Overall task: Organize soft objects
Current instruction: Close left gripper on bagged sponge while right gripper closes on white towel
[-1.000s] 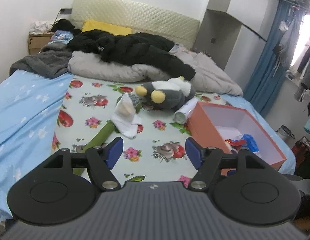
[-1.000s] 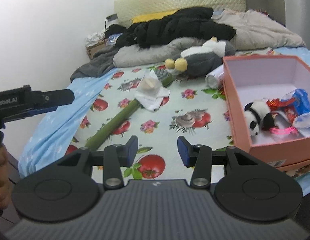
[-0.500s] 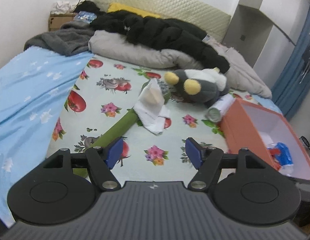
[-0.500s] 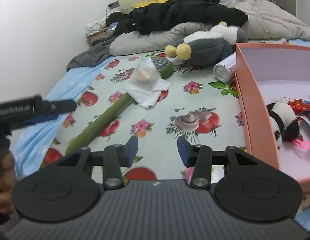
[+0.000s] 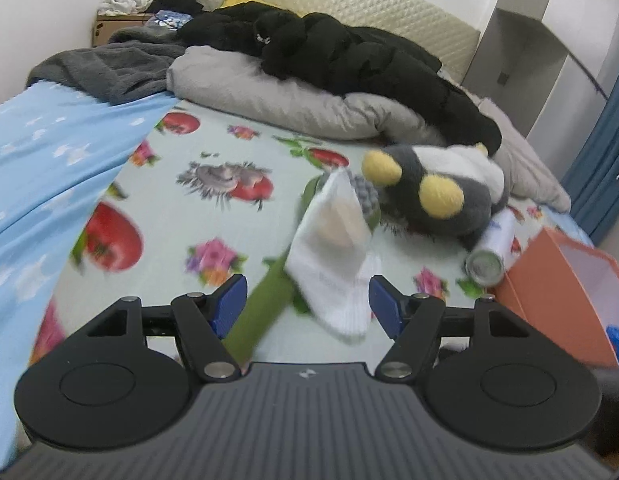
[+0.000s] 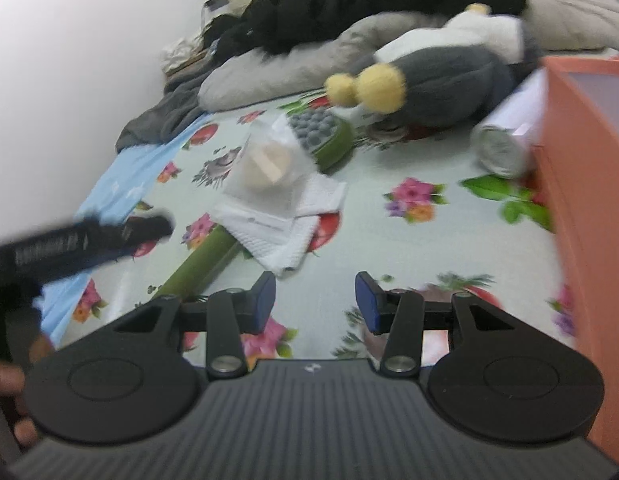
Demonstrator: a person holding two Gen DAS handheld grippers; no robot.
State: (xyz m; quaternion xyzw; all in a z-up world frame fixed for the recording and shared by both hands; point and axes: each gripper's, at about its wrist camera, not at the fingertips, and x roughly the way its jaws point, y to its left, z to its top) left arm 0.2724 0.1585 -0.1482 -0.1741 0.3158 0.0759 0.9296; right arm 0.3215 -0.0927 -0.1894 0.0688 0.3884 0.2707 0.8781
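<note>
A white cloth (image 5: 329,256) with a clear bag of something beige (image 6: 265,168) on top lies across a long green massage stick (image 5: 265,300) on the fruit-print sheet. Behind it rests a grey and white plush with yellow feet (image 5: 437,196). My left gripper (image 5: 305,304) hovers open just short of the cloth, its blue pads apart and touching nothing. My right gripper (image 6: 315,300) is open and holds nothing; the cloth (image 6: 277,216) lies ahead to its left, the plush (image 6: 449,84) further back. The left gripper (image 6: 81,240) shows blurred at the left edge of the right wrist view.
An orange box (image 5: 557,300) (image 6: 581,200) stands open at the right, with a white can (image 5: 493,248) lying against it. A black coat (image 5: 349,48) and grey quilt (image 5: 293,100) are piled at the headboard. A blue blanket (image 5: 49,160) covers the left side. A hand (image 6: 5,380) shows low left.
Both grippers have moved forward and down toward the bed; the cloth, green stick and plush now look much nearer. The jaws of both keep the same width.
</note>
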